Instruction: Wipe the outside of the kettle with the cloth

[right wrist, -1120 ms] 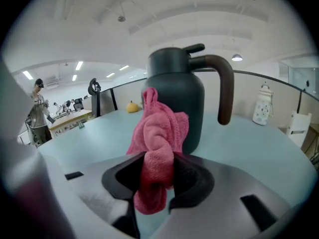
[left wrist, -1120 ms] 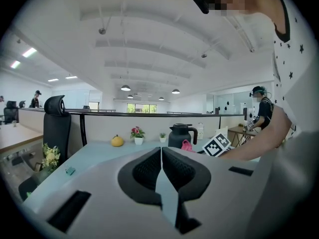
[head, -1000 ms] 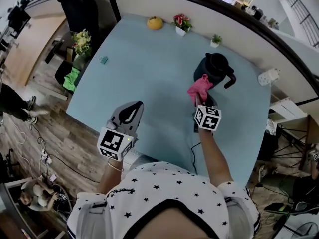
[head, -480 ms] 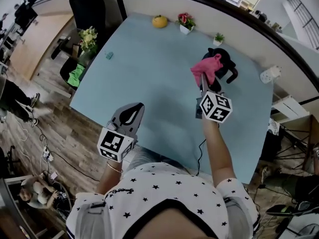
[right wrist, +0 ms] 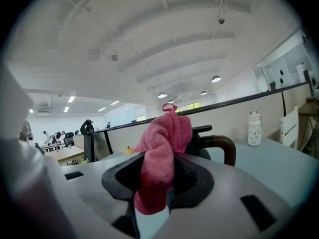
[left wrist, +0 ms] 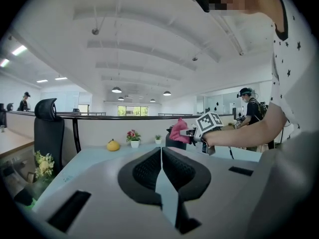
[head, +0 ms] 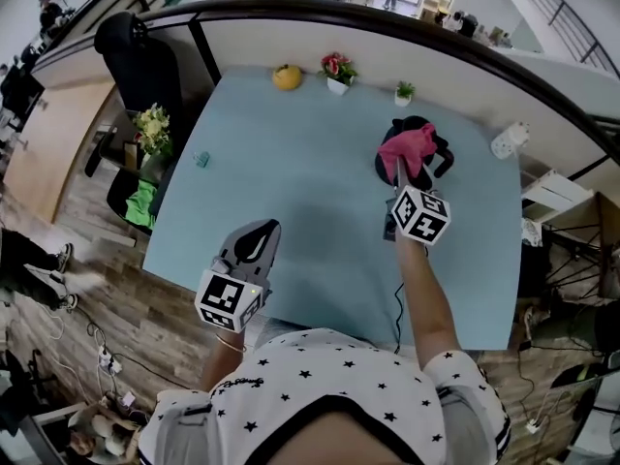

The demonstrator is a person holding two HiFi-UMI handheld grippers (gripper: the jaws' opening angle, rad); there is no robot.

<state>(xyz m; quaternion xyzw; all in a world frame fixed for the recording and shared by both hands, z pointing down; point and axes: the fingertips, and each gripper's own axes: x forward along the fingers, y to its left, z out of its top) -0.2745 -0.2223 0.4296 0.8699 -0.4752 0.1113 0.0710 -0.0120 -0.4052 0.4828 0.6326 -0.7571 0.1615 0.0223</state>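
A black kettle (head: 427, 160) with a curved handle stands at the far right of the light blue table (head: 291, 192). My right gripper (head: 399, 166) is shut on a pink cloth (head: 408, 149), which lies over the kettle's top and near side. In the right gripper view the cloth (right wrist: 162, 153) hangs between the jaws, with the kettle's handle (right wrist: 222, 146) just behind. My left gripper (head: 251, 241) hovers at the table's near edge, shut with nothing in it. From the left gripper view the cloth (left wrist: 178, 131) and the kettle (left wrist: 172, 139) show far off.
An orange fruit (head: 286, 77), a small flower pot (head: 337, 71) and a tiny plant pot (head: 404, 92) line the far edge. A white bottle (head: 507, 140) stands at the far right corner. A small teal object (head: 201, 159) lies at the left. A black cable (head: 396, 294) runs over the near edge.
My right gripper has carried the pink cloth from the kettle's near side up onto its top. The left gripper has stayed put.
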